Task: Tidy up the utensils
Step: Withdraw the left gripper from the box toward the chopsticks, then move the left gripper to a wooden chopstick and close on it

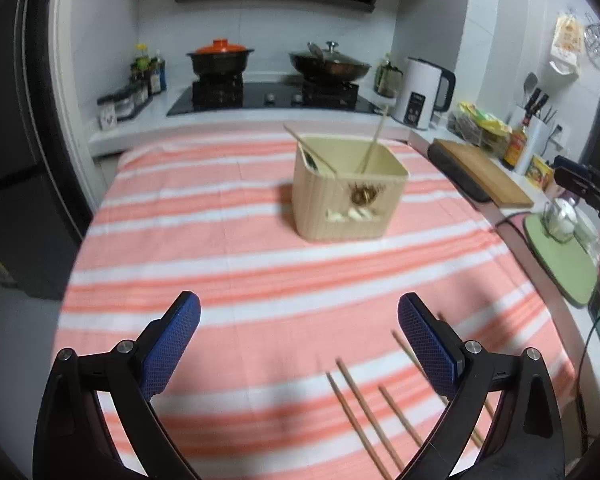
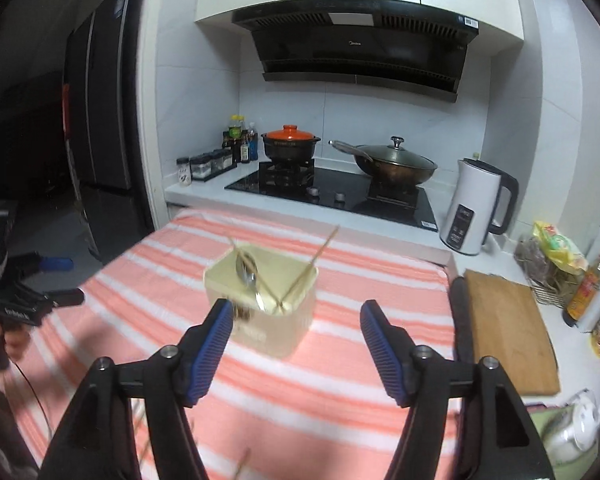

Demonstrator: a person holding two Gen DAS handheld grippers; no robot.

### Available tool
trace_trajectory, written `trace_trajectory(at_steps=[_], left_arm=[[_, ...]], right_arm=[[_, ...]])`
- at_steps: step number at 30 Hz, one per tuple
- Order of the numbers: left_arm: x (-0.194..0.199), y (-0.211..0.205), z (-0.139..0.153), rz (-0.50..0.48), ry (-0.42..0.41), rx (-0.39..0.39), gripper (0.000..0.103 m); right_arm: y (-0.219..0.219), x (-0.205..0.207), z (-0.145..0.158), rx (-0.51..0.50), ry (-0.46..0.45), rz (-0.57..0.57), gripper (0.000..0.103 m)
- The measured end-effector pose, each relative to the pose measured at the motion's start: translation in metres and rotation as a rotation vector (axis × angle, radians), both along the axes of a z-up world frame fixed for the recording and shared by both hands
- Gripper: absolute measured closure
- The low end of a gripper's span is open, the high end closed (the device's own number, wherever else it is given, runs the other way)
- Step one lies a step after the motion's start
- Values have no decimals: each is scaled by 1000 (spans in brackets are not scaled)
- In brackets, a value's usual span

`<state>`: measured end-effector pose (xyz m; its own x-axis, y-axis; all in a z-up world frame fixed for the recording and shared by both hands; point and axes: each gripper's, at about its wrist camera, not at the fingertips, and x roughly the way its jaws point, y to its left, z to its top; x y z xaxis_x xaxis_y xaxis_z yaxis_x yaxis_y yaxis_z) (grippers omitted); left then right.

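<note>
Kitchen scene, worktop (image 1: pixel 100 136) white, mostly covered by a pink-and-white striped cloth (image 1: pixel 228 248). Beige utensil box (image 1: pixel 345 190) sits on the cloth toward the far side, well apart from both tongs; inside it lean two chopsticks (image 1: pixel 373 140) crossing toward opposite corners, plus a metal spoon (image 2: pixel 250 276) (blurred in the right wrist view). Loose chopsticks (image 1: pixel 363 408) lie flat on the cloth near the front edge, several roughly parallel, just beside the left tongs' right finger, one partly hidden behind it. Left tongs (image 1: pixel 298 342) spread wide, nothing between the blue pads, hovering above the cloth. Right tongs (image 2: pixel 296 346) also spread wide and empty, aimed at the box. Behind the cloth: black gas hob (image 2: pixel 331 192) with an orange-lidded clay pot (image 2: pixel 291 142) on the left burner and a lidded wok (image 2: pixel 395 162) on the right one. Black range hood (image 2: pixel 359 44) above, white cabinets over it. Spice jars and sauce bottles (image 2: pixel 220 156) at the hob's left, white electric kettle (image 2: pixel 475 206) at its right. Wooden cutting board (image 2: pixel 507 328) along the right counter, beside the cloth edge. Dark fridge (image 2: pixel 96 136) at far left.
</note>
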<state>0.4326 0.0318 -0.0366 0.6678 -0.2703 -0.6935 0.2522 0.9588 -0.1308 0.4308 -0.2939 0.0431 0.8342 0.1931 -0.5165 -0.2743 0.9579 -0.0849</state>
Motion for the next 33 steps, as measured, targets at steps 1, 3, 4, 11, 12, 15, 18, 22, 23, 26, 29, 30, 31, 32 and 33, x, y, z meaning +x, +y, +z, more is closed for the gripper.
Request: trace_trajectory(at_steps=[1,3,4,11,12,15,18,22,23,26,29,30,31,32,33], left_arm=[[-15,3,-11,8,19,-30,4],[-43,6,-35,19,73,-89,5],[-54,5,-45,10,111,-94,5],[-113,-4,-85,140,126,-47,0],[-119,-7,-88,138,121,-54,0],[-131,-16,-96,141,114,-54,0],[-142,-24,-108,129,135,-61,1],[-156,-36,-120,121,150,-49,1],[-159,-40,-122,115,150,-44,1],[-167,-48,-125,95,149,-25,1],[-173,-48,-131,97,156,-8,1],[-175,-47,-133,102,162,-13,1],[-177,-45,-136,106,169,-21,1],[-179,-43,-138,109,175,-24,1],[-181,-42,-141,112,180,-22,1]], right_arm=[[-2,-19,-13,-14,-1,-10,28],[-3,-51,-38,-30,9,-25,28],[-4,-68,-52,-30,18,-34,28],[-8,-149,-143,42,138,-113,28],[-8,-159,-151,49,134,-123,28],[-5,-183,-167,21,121,-142,28],[-1,-202,-180,-3,112,-143,28],[5,-218,-195,5,129,-138,28],[6,-219,-197,20,139,-129,28],[14,-221,-205,30,167,-100,28],[22,-222,-211,26,174,-76,28],[23,-222,-212,24,172,-73,28],[25,-222,-213,21,171,-72,28],[25,-222,-212,20,169,-71,28],[26,-222,-213,20,167,-70,28]])
